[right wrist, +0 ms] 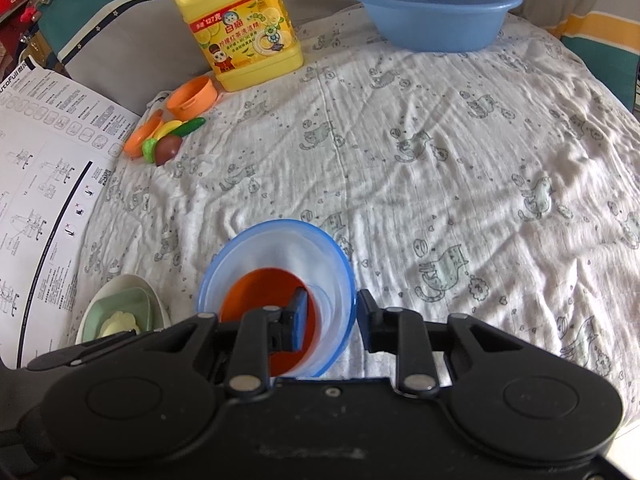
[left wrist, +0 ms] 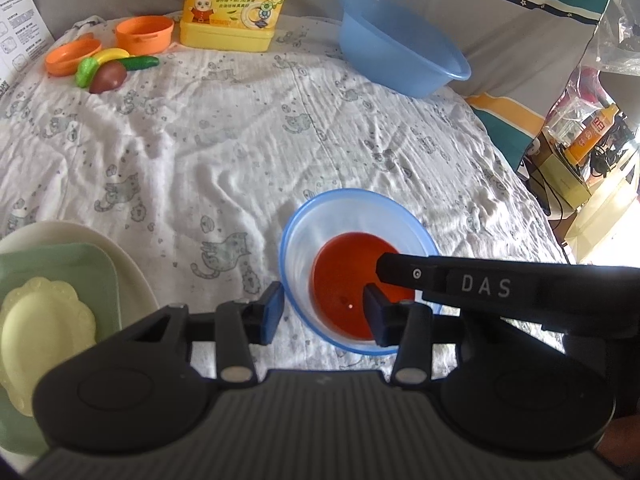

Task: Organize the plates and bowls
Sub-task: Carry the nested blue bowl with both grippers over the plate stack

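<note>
A translucent blue bowl (left wrist: 306, 240) (right wrist: 280, 248) with an orange bowl (left wrist: 344, 276) (right wrist: 252, 300) nested in it sits on the cat-print cloth. My left gripper (left wrist: 324, 314) is shut on the bowl's left wall, one pad outside and one inside. My right gripper (right wrist: 332, 316) is shut on the opposite wall in the same way; one of its fingers (left wrist: 400, 270) reaches in from the right in the left wrist view. Left of the bowl lies a cream plate (left wrist: 124, 268) (right wrist: 120, 282) carrying a green square plate (left wrist: 96, 276) (right wrist: 134, 304) and a pale yellow scalloped dish (left wrist: 40, 328) (right wrist: 120, 324).
A large blue basin (left wrist: 400, 48) (right wrist: 432, 12) stands at the far right of the cloth. A yellow detergent jug (left wrist: 232, 4) (right wrist: 244, 32) stands at the back beside orange toy pots (left wrist: 144, 32) (right wrist: 192, 98) and toy vegetables (left wrist: 108, 70) (right wrist: 172, 140). A printed sheet (right wrist: 48, 180) lies left.
</note>
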Demonstrator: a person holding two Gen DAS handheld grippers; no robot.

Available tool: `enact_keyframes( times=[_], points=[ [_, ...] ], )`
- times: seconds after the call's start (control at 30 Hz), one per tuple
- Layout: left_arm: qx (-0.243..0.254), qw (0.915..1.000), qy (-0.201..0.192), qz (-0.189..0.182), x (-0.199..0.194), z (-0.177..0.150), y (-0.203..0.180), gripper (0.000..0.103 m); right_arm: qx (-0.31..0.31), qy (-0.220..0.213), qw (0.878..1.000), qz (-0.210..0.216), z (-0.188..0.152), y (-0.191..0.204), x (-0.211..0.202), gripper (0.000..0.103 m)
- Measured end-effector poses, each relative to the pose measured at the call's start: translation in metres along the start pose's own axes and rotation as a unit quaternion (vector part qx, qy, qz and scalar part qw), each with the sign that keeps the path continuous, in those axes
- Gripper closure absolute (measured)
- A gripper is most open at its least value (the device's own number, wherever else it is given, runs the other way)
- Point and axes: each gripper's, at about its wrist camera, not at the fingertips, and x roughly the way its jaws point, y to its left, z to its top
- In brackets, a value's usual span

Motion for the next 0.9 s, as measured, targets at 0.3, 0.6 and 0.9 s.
enact_keyframes(
  times=[0.3,0.6,0.9],
  points=[
    [-0.015,0.9997,-0.016,0.01,-0.021,0.008,0.012,0.063,-0.006,-0.004,1.0,0.016,0.01,0.018,-0.005,0.077],
    [-0.029,0.9978,-0.042,0.043,-0.058,0.016,0.042,0.066,-0.017,0.006,0.998,0.056,0.019,0.057,-0.004,0.077],
    [-0.062,0.9925,-0.064,0.084,-0.103,0.014,0.091,0.067,-0.05,0.025,0.993,0.107,0.019,0.119,-0.004,0.077]
  ],
)
